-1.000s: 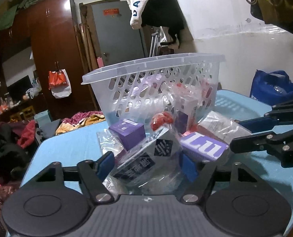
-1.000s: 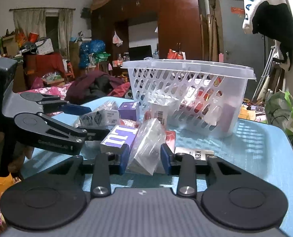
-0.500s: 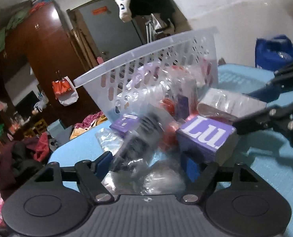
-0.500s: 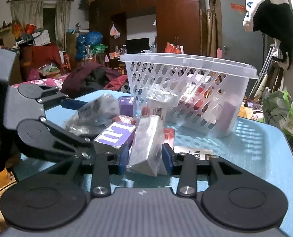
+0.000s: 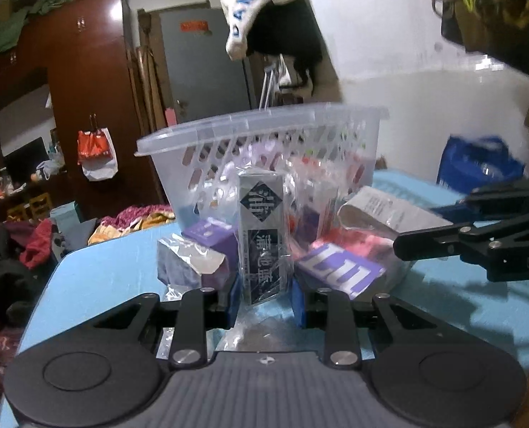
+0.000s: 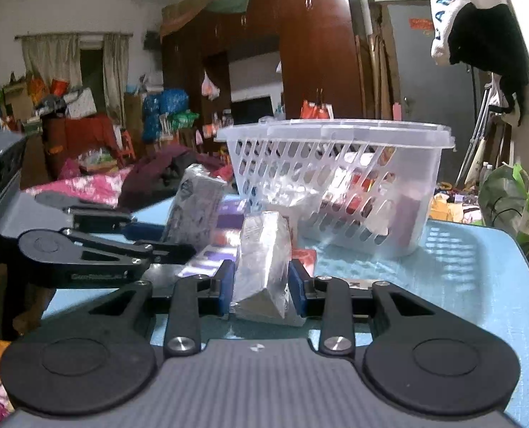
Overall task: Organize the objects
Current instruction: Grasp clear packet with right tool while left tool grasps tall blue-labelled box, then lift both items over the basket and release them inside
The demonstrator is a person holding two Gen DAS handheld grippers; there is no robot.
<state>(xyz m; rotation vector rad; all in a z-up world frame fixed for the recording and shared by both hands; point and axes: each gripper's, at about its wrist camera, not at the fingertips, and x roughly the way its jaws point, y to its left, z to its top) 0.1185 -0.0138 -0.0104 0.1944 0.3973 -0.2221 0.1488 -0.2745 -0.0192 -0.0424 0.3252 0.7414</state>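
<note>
My left gripper [image 5: 264, 303] is shut on a grey and black box wrapped in clear plastic [image 5: 262, 239] and holds it upright in front of the clear plastic basket [image 5: 264, 132]. My right gripper [image 6: 261, 292] is shut on a silvery plastic-wrapped box [image 6: 264, 260]. The basket [image 6: 336, 174] holds several small packages. Purple boxes [image 5: 339, 264] and other wrapped packs lie on the blue table [image 5: 107, 271] in front of the basket. The left gripper with its box [image 6: 196, 207] shows at the left of the right wrist view.
The right gripper's black arm [image 5: 478, 235] reaches in from the right of the left wrist view. A blue bag [image 5: 478, 164] stands beyond the table's far right. A brown wardrobe [image 5: 86, 107] and piles of clothes fill the room behind.
My left gripper has closed on the grey and black box and raised it from lying tilted to standing upright. My right gripper has kept its hold on the silvery box.
</note>
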